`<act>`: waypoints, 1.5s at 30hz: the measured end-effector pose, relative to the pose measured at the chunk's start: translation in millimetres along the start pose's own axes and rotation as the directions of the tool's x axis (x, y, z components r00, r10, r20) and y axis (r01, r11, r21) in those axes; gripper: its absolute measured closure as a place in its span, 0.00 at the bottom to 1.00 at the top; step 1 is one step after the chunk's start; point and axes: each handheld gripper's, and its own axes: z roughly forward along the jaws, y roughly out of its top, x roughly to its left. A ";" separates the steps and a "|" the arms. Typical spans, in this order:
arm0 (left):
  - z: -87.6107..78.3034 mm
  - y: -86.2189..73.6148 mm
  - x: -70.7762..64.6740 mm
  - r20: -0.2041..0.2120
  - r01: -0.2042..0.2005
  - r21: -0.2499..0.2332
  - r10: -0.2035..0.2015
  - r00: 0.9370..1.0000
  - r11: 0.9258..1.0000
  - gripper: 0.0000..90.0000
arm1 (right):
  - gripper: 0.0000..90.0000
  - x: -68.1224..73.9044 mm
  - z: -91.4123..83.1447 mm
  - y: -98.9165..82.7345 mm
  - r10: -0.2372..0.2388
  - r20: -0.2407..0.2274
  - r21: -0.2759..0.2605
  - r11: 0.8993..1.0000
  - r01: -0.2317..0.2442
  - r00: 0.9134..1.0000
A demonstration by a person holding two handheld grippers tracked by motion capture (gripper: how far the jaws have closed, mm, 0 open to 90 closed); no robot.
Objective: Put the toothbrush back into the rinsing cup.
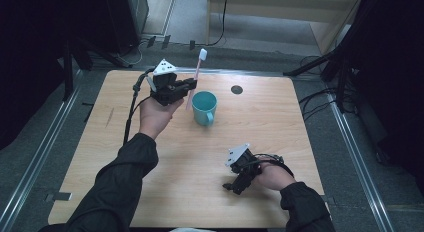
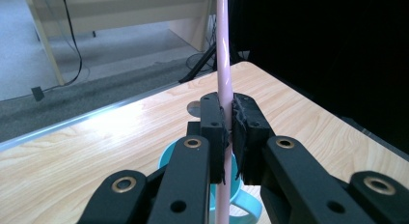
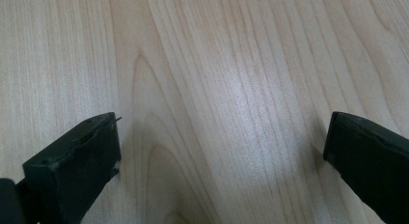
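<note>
Your left gripper's fingers clamp the pink toothbrush upright over the teal mug mid-counter — your right gripper gapes wide, empty, near the front edge.

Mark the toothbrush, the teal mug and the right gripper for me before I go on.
toothbrush (image 1: 202, 54): high view, on its white bristle head.
teal mug (image 1: 203, 112): high view, on its outer wall below the rim.
right gripper (image 3: 222, 161): right gripper view, midway between its open fingers, over bare wood.
</note>
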 end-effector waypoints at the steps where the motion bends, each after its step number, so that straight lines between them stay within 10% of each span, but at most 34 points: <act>1: 2.3 -0.5 -0.1 0.002 0.005 0.002 -0.005 1.000 1.000 0.94 | 0.00 0.0 0.0 0.0 0.000 0.000 0.000 1.000 0.000 1.000; 36: 77.3 -9.9 -3.8 -0.041 -0.038 0.057 0.040 0.998 0.998 0.94 | 0.00 -0.3 -0.3 -0.5 -0.005 -0.006 0.001 1.000 0.005 1.000; 45: 80.4 -25.7 3.8 -0.045 0.014 0.098 -0.009 0.999 0.995 0.94 | 0.00 -0.3 0.0 -0.1 -0.007 -0.004 0.000 1.000 0.007 1.000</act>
